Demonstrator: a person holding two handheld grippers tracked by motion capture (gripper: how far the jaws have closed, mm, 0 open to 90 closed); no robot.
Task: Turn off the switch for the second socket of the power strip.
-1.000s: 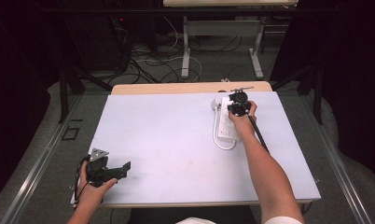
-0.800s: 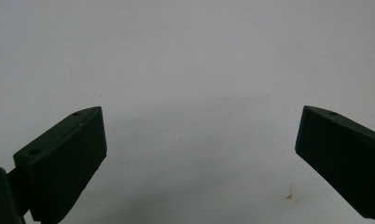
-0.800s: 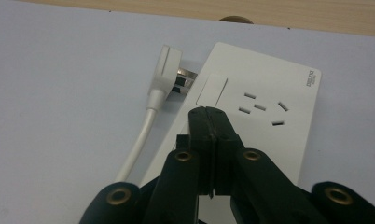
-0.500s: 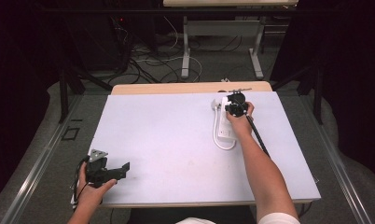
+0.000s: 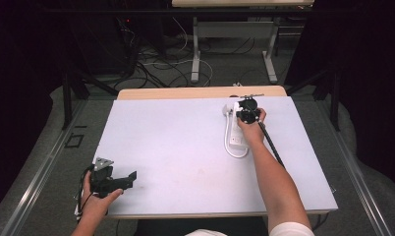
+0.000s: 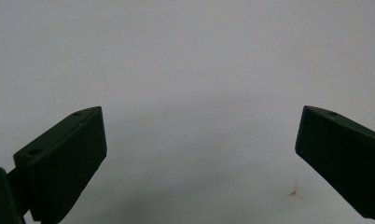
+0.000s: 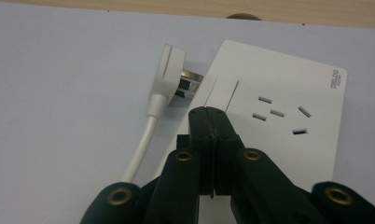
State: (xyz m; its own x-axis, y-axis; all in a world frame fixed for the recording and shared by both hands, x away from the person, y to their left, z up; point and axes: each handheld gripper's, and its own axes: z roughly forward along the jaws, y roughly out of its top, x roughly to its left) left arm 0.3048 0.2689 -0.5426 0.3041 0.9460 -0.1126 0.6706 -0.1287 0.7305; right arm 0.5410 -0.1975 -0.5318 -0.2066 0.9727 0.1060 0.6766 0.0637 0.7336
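Moved: almost nothing; right gripper (image 7: 214, 122) holds over strip (image 7: 279, 112), jaws pressed together, empty.
Plug (image 7: 169, 74): beside strip, unplugged.
Left gripper (image 6: 199, 154): jaws wide, above bare surface (image 5: 176, 147).

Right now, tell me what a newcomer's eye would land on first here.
The white power strip at the table's far right, with the right gripper over it, jaws shut with nothing between them, tips at its switch. Beside it lies a white plug, prongs bare. The left gripper rests open near the front left corner.
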